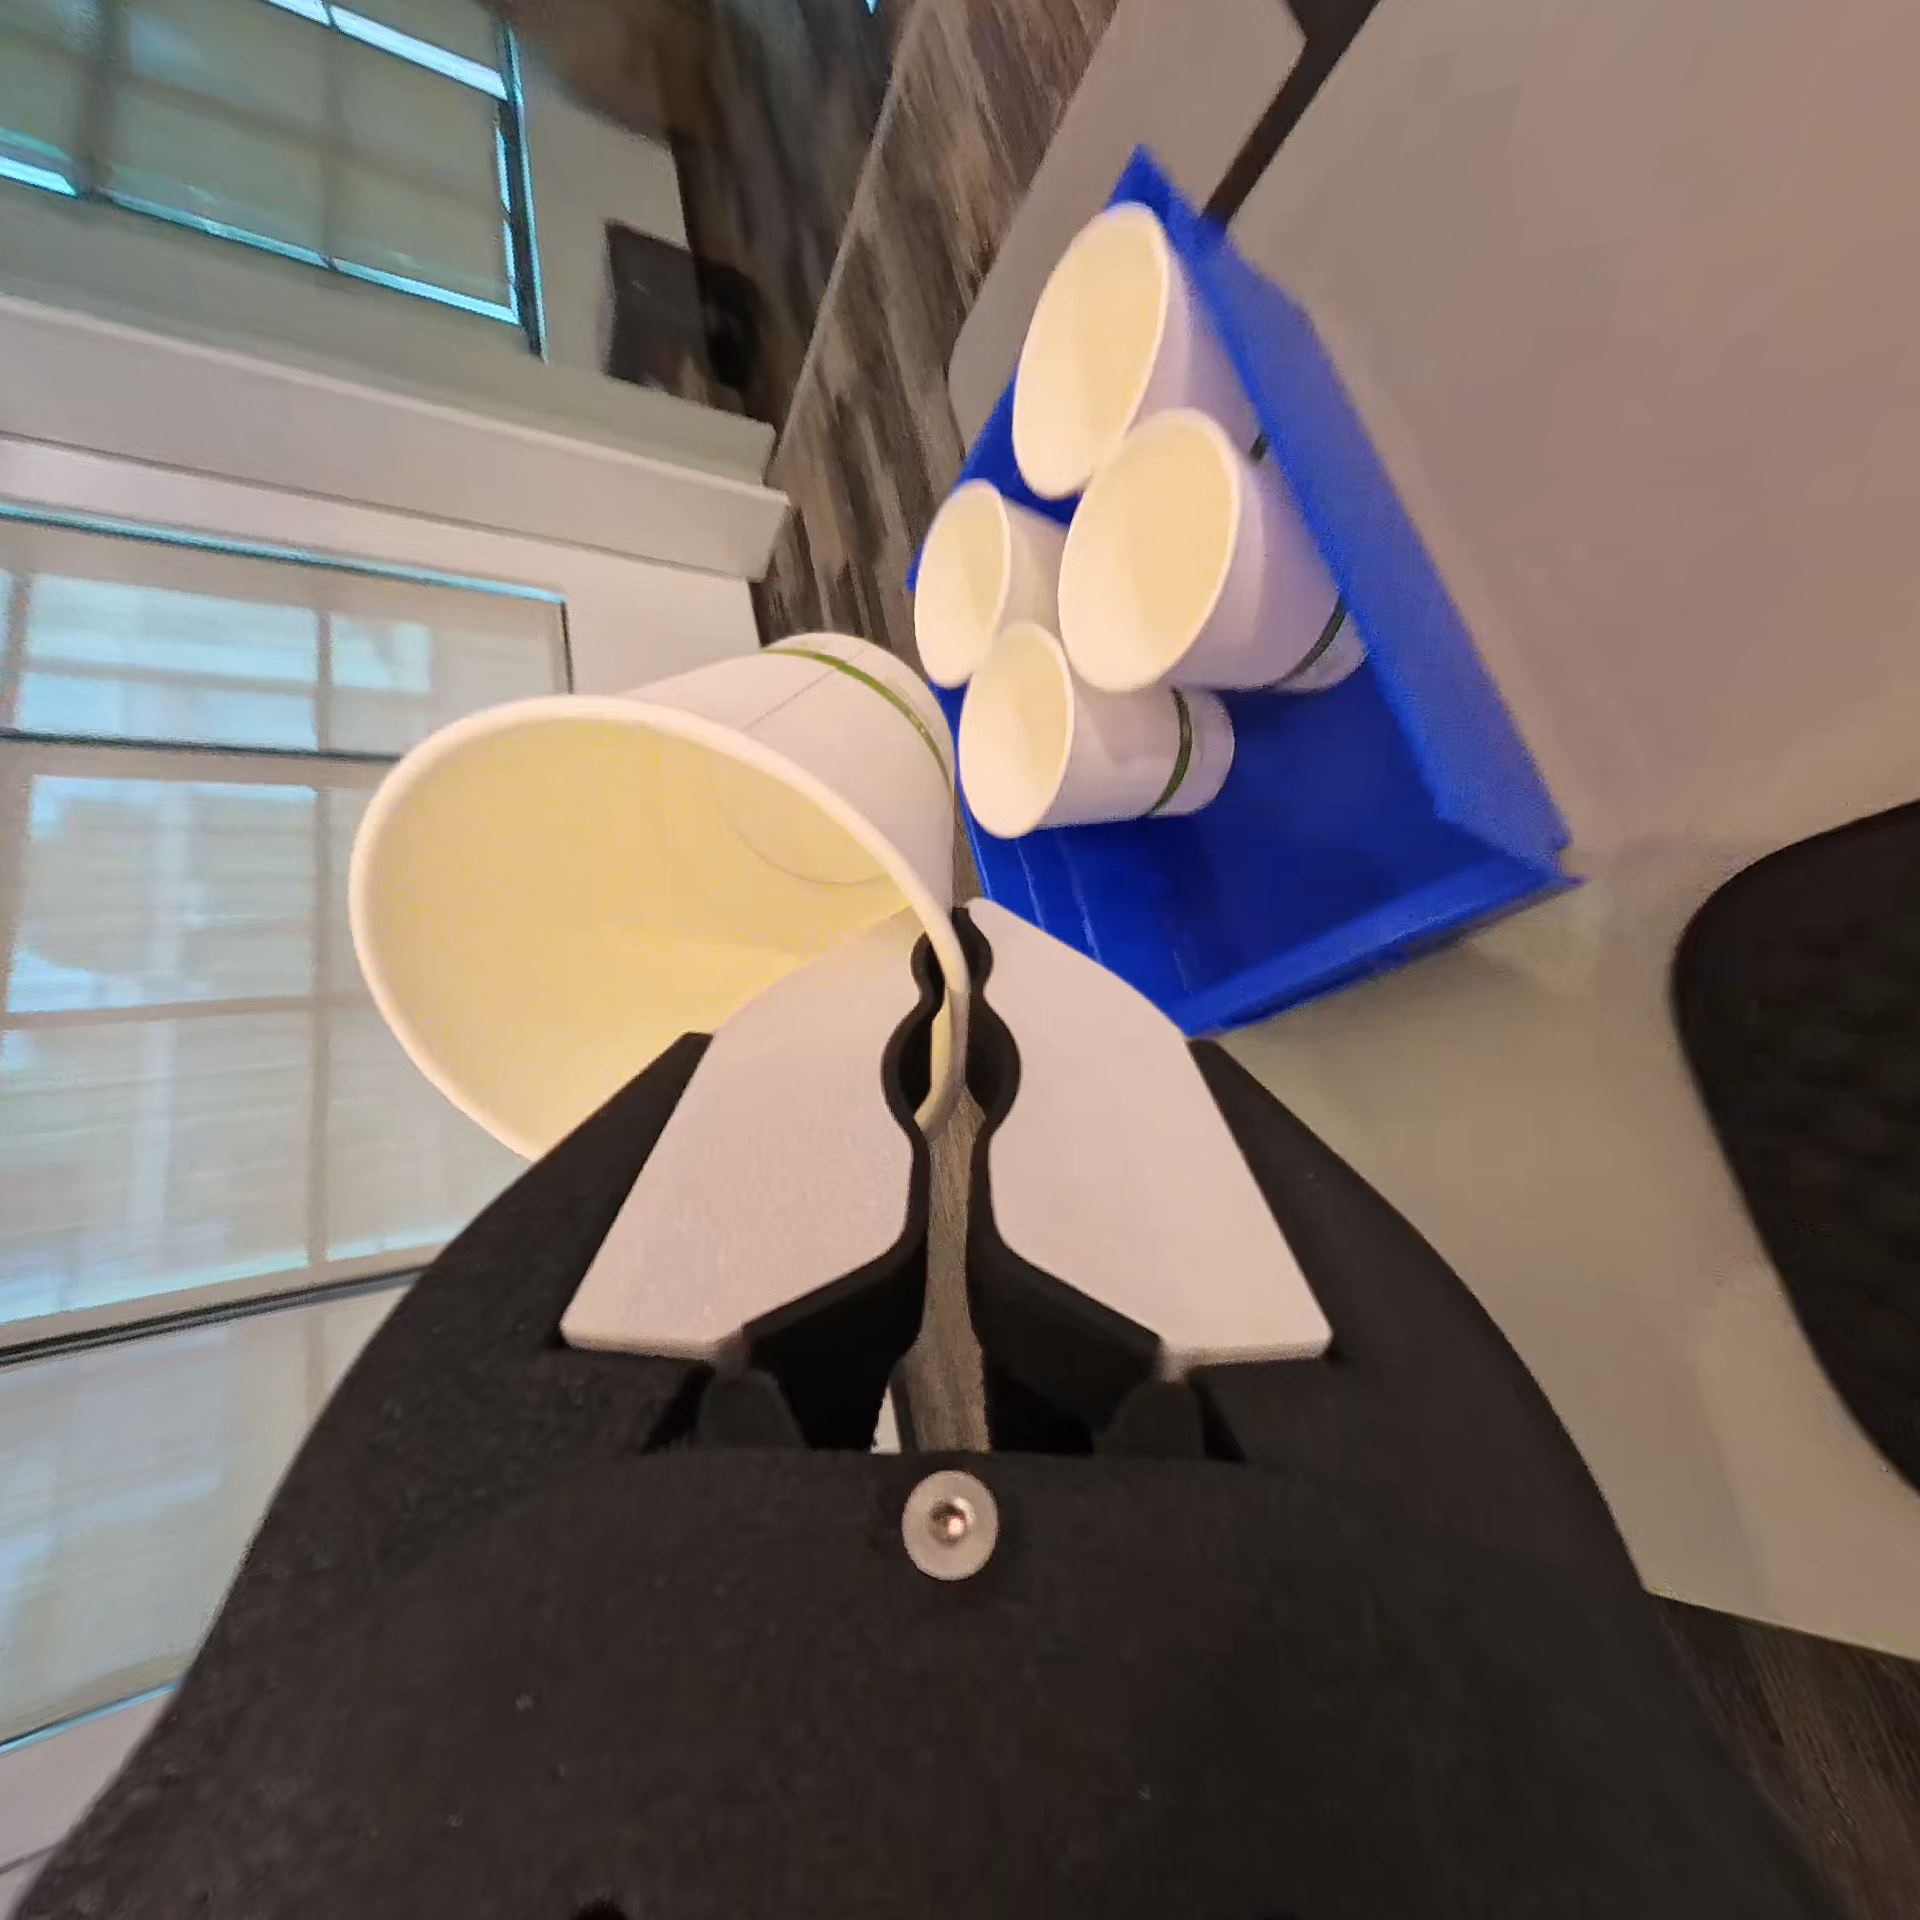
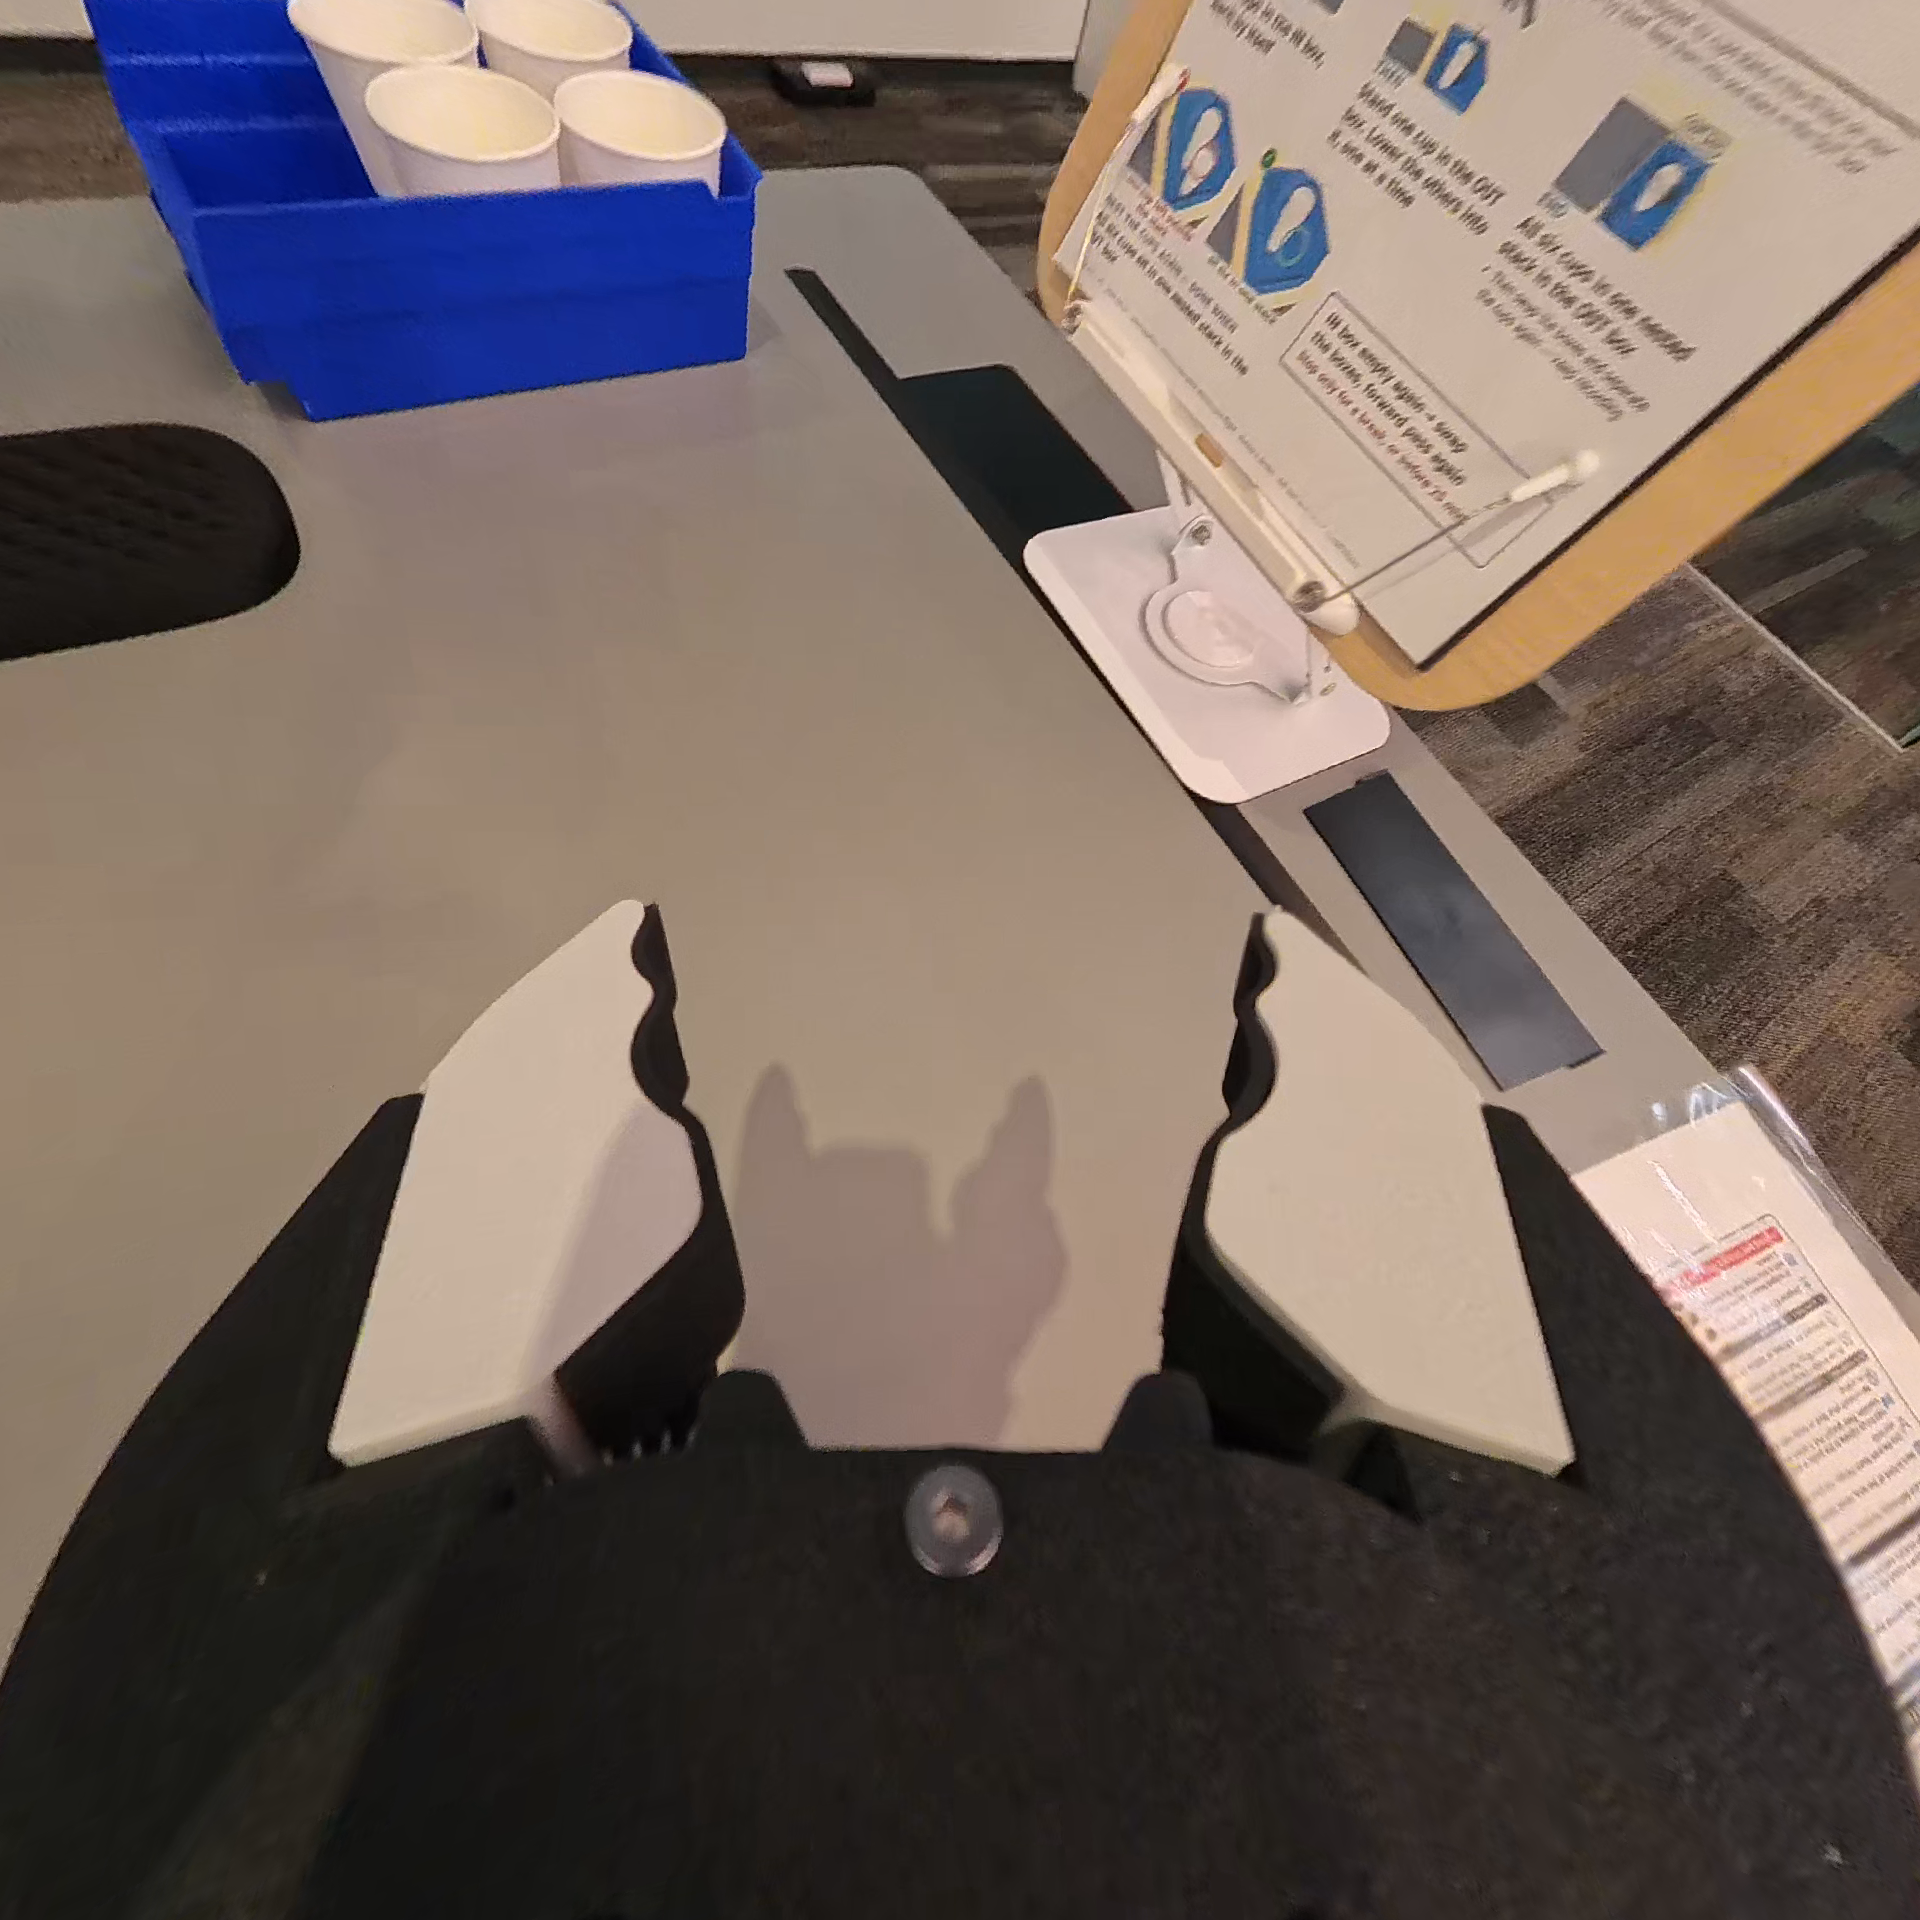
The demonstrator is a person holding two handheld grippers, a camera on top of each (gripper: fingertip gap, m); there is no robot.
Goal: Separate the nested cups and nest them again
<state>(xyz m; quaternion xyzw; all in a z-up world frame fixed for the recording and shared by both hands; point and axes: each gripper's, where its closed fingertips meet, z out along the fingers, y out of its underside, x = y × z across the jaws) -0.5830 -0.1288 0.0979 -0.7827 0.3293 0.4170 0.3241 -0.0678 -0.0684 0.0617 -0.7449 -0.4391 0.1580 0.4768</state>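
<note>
left gripper [image 1: 961,1023] clenched on rim of white paper cup with green band [image 1: 644,883], held in air beside blue plastic bin [image 1: 1351,904]. four white paper cups [image 1: 1143,551] stand separate in bin. right gripper [image 2: 951,1039] released, empty over grey table [image 2: 623,675]. separation looks mostly done; re-nesting not begun.

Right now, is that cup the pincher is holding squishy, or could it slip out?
Probably squishy: the cup looks like thin paper, and the left gripper pinches only its rim, which seems bent between the fingers. It likely weighs very little, since it looks empty and hangs sideways from that one pinch. It could slip, because so little of the rim is caught.
</note>
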